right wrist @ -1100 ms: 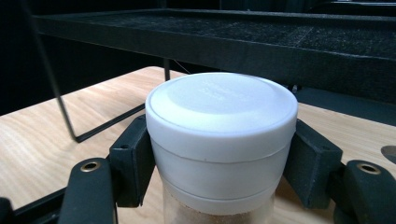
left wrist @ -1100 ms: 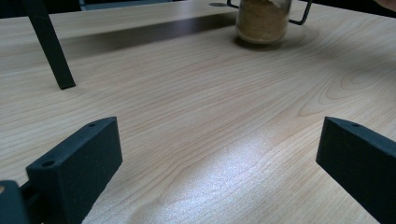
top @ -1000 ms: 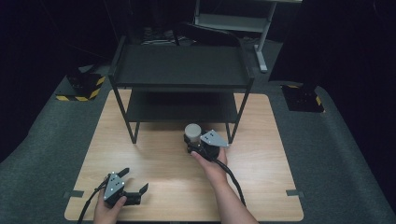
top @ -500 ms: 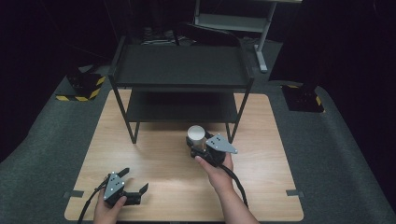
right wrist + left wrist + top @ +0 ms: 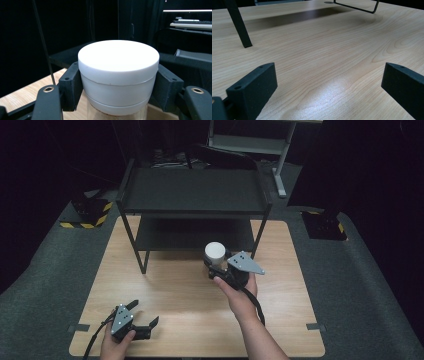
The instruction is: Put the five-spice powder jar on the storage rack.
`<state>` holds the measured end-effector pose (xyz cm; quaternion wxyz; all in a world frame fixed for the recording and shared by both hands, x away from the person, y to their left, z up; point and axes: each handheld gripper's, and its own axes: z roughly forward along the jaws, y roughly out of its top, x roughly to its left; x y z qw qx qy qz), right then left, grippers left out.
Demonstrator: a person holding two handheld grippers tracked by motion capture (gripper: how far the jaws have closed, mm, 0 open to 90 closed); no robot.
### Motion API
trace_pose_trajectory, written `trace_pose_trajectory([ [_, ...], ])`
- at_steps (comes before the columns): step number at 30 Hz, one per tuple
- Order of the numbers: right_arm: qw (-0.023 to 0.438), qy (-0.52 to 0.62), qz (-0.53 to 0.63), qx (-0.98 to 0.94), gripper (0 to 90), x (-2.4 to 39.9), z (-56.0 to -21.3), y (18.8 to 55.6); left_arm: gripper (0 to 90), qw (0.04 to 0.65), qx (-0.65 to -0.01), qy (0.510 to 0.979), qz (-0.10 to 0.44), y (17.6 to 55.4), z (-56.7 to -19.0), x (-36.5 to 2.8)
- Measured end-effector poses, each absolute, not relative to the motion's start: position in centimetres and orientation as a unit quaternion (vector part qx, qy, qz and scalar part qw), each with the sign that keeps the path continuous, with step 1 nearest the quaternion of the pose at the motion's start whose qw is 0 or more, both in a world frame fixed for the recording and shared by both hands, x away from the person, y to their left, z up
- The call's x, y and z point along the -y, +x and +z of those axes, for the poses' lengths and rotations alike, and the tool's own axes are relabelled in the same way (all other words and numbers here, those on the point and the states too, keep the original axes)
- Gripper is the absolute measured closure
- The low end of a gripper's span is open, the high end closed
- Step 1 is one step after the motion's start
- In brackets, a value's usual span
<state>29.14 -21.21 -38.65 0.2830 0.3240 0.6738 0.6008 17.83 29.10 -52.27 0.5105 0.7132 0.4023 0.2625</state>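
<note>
Jaws of the right gripper are clamped on either side of the jar, just below its white lid, and hold it upright above the table. Its axis stands vertical, lid up. Beyond it, close ahead, is the shelf: the lower deck lies at about the jar's level, the upper deck higher and farther. The right hand is by far the nearer to the shelf. Near the table's front edge, well apart from the jar, the left gripper rests wide open and empty
</note>
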Motion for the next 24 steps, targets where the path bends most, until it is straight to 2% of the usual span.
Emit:
trace_pose_trajectory([
  [15, 0.293, 0.325, 0.604, -0.666, 33.8, 20.2, -34.4, 31.1, 0.5, 0.511, -0.4, 0.714, 0.262, 17.9, -52.3, -29.2],
  [24, 0.298, 0.341, 0.595, -0.664, 33.8, 19.3, -33.7, 33.2, 0.5, 0.511, -0.4, 0.715, 0.262, 17.9, -52.3, -29.2],
])
